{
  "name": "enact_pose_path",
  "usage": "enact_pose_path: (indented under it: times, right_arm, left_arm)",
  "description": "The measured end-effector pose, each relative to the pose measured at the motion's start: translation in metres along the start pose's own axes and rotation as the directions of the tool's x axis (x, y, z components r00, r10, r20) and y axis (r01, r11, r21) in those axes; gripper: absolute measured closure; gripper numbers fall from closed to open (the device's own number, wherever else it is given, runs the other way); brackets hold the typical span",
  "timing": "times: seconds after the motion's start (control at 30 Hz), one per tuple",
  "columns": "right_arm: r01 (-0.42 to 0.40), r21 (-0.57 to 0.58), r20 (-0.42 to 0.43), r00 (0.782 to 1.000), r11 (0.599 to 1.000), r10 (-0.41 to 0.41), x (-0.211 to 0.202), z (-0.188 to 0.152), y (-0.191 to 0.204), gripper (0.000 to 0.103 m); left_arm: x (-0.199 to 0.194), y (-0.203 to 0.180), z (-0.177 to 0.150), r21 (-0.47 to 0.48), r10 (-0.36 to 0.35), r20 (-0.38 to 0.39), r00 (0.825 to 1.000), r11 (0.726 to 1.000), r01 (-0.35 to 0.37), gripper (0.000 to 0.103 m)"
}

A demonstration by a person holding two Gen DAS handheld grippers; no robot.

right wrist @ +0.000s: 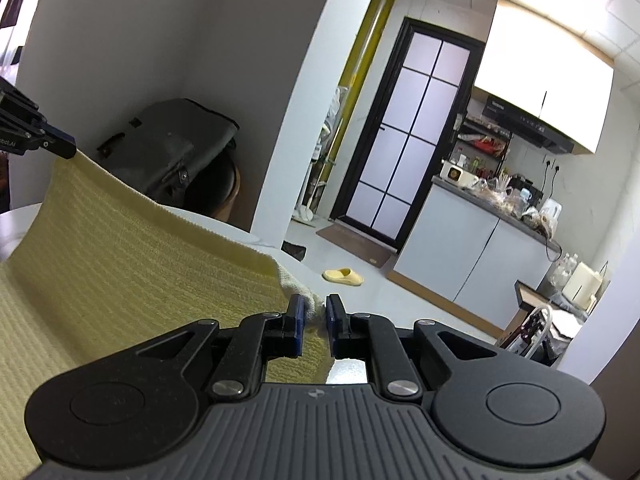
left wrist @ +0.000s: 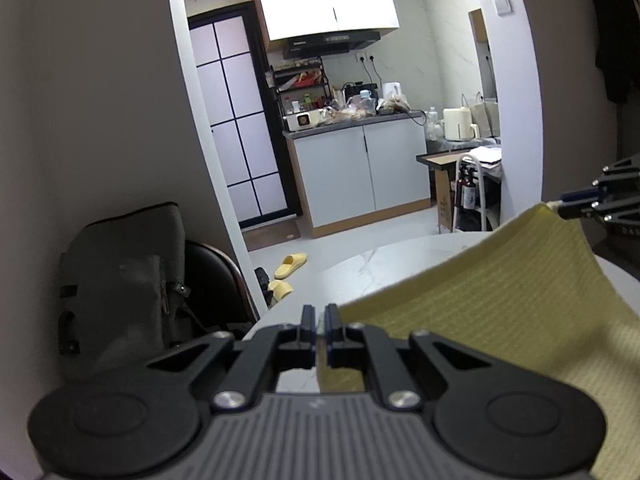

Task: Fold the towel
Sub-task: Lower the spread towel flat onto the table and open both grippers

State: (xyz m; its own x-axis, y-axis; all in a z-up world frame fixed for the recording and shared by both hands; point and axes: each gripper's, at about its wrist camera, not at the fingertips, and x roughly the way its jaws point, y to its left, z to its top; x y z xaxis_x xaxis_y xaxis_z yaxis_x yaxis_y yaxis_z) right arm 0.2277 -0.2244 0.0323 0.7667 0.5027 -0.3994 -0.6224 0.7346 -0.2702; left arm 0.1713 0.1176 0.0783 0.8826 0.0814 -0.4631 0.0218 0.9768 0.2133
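The table (left wrist: 360, 264), pale and marble-veined with a rounded edge, lay under everything. Over it hung the towel (left wrist: 500, 300), a yellow cloth with fine woven ribs, stretched by its upper edge between the two grippers. That edge, its long axis, ran from the left gripper (left wrist: 319, 328) to the right gripper (right wrist: 314, 320), sagging in a shallow curve in the middle. Below the edge the cloth fell toward the tabletop; whether its lower part rested there could not be told. The ribs ran roughly along the held edge. In the right wrist view the corner by the fingers showed a paler, greyish hem.

The left gripper's jaws were pressed almost together, pinching one upper corner of the towel. The right gripper's jaws stood a little apart, clamped on the bunched opposite corner.

Beyond the table, a grey bag (left wrist: 124, 276) sat on a dark chair (left wrist: 216, 280).
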Motion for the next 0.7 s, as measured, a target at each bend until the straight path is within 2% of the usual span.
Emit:
enact_pose_path:
  times: [0.5, 0.57, 0.6, 0.63, 0.7]
  right_arm:
    - [0.017, 0.007, -0.087, 0.996, 1.000, -0.016, 0.050, -0.013, -0.002, 0.088]
    - [0.017, 0.017, -0.099, 0.995, 1.000, -0.016, 0.056, -0.015, -0.002, 0.088]
    - [0.017, 0.020, -0.101, 0.995, 1.000, -0.015, 0.057, -0.015, -0.003, 0.085]
    - [0.034, 0.023, -0.108, 0.994, 0.999, -0.031, 0.059, -0.015, -0.003, 0.078]
    - [0.089, 0.009, -0.112, 0.990, 0.996, -0.087, 0.060, -0.017, -0.001, 0.069]
  left_arm:
    - [0.057, -0.002, -0.018, 0.005, -0.017, -0.061, 0.998, 1.000, 0.017, 0.098]
    - [0.062, -0.005, -0.021, 0.004, -0.007, -0.069, 0.998, 1.000, 0.007, 0.094]
    - [0.063, -0.005, -0.022, -0.001, -0.004, -0.071, 0.997, 1.000, 0.003, 0.093]
    - [0.068, -0.004, -0.024, -0.013, 0.003, -0.075, 0.997, 1.000, -0.004, 0.092]
    - [0.071, -0.005, -0.026, -0.010, 0.015, -0.083, 0.996, 1.000, -0.015, 0.092]
